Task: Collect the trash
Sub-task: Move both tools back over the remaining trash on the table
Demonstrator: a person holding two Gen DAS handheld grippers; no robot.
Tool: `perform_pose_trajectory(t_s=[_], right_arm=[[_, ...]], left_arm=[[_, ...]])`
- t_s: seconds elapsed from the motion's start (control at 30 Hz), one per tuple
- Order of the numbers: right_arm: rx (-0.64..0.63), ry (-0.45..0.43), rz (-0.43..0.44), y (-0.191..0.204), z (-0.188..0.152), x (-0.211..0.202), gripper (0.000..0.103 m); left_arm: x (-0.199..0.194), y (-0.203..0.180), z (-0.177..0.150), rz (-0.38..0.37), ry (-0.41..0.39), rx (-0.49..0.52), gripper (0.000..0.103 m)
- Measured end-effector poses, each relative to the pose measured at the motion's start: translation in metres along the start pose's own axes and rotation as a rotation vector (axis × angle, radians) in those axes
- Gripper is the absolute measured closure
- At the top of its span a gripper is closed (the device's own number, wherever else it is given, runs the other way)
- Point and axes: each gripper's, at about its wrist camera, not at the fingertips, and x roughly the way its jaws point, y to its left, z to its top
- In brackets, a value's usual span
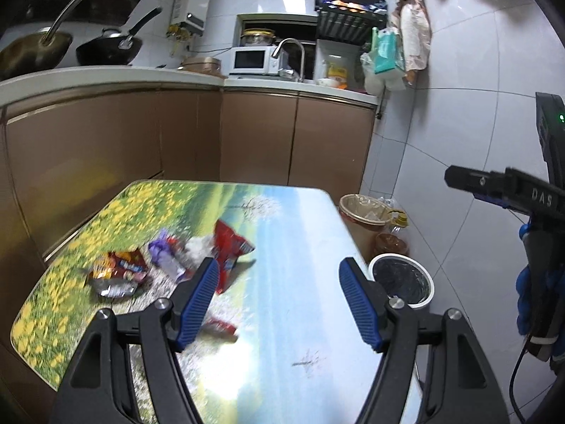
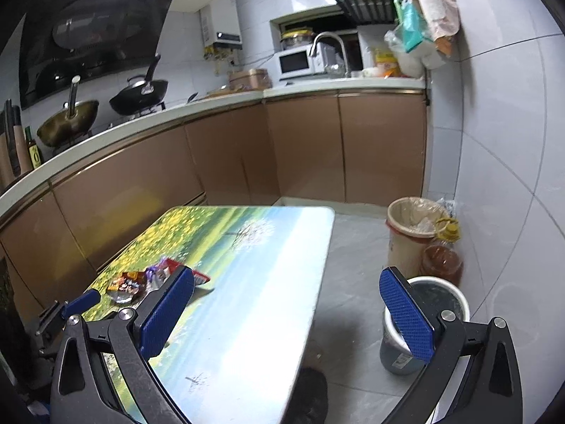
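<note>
Several crumpled snack wrappers lie on the left half of the landscape-print table [image 1: 282,318]: a red wrapper [image 1: 231,243], a purple one [image 1: 162,251], an orange-red bag [image 1: 118,266] and a small red scrap [image 1: 220,327]. My left gripper [image 1: 279,268] is open over the table just right of the pile, holding nothing. In the right wrist view my right gripper [image 2: 286,279] is open and empty above the table's right edge [image 2: 317,304], with the wrappers [image 2: 130,284] to its left. A white bin with a dark liner [image 2: 438,304] stands on the floor beside the table.
A tan lined bin [image 2: 409,226] and an amber bottle [image 2: 441,258] stand by the tiled wall behind the white bin [image 1: 402,281]. Brown cabinets [image 1: 257,137] and a counter with woks [image 1: 109,47] run behind the table. A blue finger of the left gripper [image 2: 83,298] shows at left.
</note>
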Motion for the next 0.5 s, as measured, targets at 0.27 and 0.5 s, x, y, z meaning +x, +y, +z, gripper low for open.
perform_pose_trajectory(t_s=[0.27,0.5], right_arm=[[-0.019,0.056,0.052,0.025,0.000,0.022,0.000],[-0.067,0.133,0.121,0.053,0.001,0.057,0.014]], left_arm=[[-0.007,0.056,-0.023,0.055,0.056,-0.053,0.034],[0.004,0.101,-0.032,0.092,0.118,-0.124,0.034]])
